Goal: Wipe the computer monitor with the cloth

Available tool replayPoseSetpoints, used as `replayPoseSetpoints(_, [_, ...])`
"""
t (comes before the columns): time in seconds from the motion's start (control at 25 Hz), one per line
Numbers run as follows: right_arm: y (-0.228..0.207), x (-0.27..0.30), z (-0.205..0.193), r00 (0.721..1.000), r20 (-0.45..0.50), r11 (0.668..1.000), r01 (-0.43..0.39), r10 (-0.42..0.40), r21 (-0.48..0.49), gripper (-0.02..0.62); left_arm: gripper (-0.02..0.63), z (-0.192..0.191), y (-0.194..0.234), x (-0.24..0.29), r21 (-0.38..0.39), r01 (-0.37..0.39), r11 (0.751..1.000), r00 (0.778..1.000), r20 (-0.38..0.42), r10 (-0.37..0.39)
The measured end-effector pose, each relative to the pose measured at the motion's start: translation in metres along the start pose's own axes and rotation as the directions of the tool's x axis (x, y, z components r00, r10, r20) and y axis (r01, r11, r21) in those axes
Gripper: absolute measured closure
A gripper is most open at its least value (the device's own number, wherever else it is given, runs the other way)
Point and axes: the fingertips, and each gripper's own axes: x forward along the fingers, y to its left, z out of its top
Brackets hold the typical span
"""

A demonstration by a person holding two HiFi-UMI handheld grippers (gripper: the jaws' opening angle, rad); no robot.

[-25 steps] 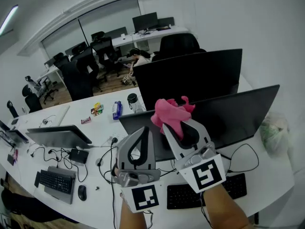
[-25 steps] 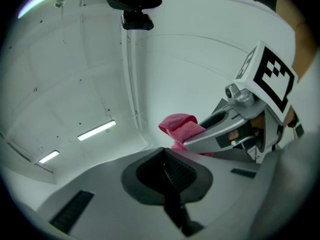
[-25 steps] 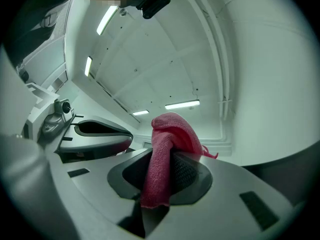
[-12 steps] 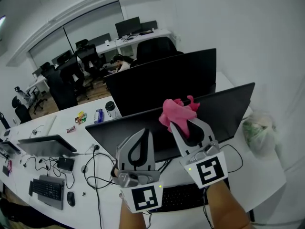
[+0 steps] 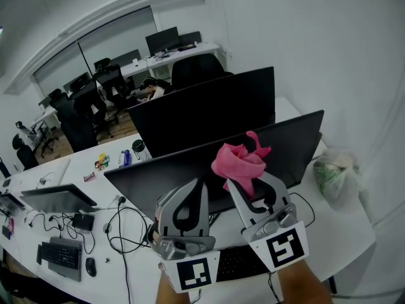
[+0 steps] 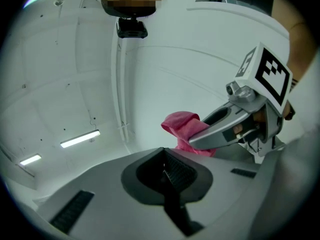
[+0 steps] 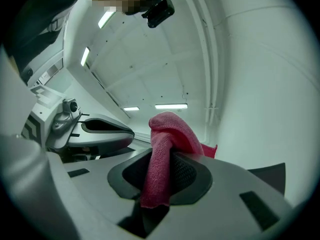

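Note:
A pink cloth [image 5: 240, 162] is bunched in my right gripper [image 5: 248, 181], whose jaws are shut on it; it hangs over the jaws' inner pads in the right gripper view [image 7: 162, 154]. The right gripper is raised in front of the upper edge of a black computer monitor [image 5: 190, 173] seen from behind on the white desk. My left gripper [image 5: 188, 198] is beside it on the left, jaws closed with nothing between them. In the left gripper view the pink cloth [image 6: 185, 131] and right gripper [image 6: 225, 129] show against the ceiling.
A second black monitor [image 5: 209, 113] stands behind the first. A keyboard [image 5: 243, 265] lies on the desk [image 5: 354, 227] below the grippers; cables [image 5: 123, 223] trail to the left. A plastic bag [image 5: 332, 176] sits at the right. Another monitor [image 5: 57, 198], keyboard [image 5: 60, 255] and mouse [image 5: 90, 266] are at far left.
The view has shifted so the monitors and desk items slid left and down. Both grippers stay raised side by side, the right one still holding the cloth.

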Motion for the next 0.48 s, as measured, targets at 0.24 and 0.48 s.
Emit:
replayPoseSetpoints(0.24, [0.017,-0.036,0.027,1.000,0.009,1.000,-0.013,0.013,-0.007,0.497,0.601,0.026,-0.002,-0.024,0.022,0.029,0.999,0.998,0.052,-0.031])
replayPoseSetpoints(0.48, [0.043,-0.061,0.042,0.999,0.050,0.998,-0.009,0.012,-0.062,0.500,0.601,0.043,0.001,-0.033,0.006,0.021,1.000,0.995,0.100,-0.022])
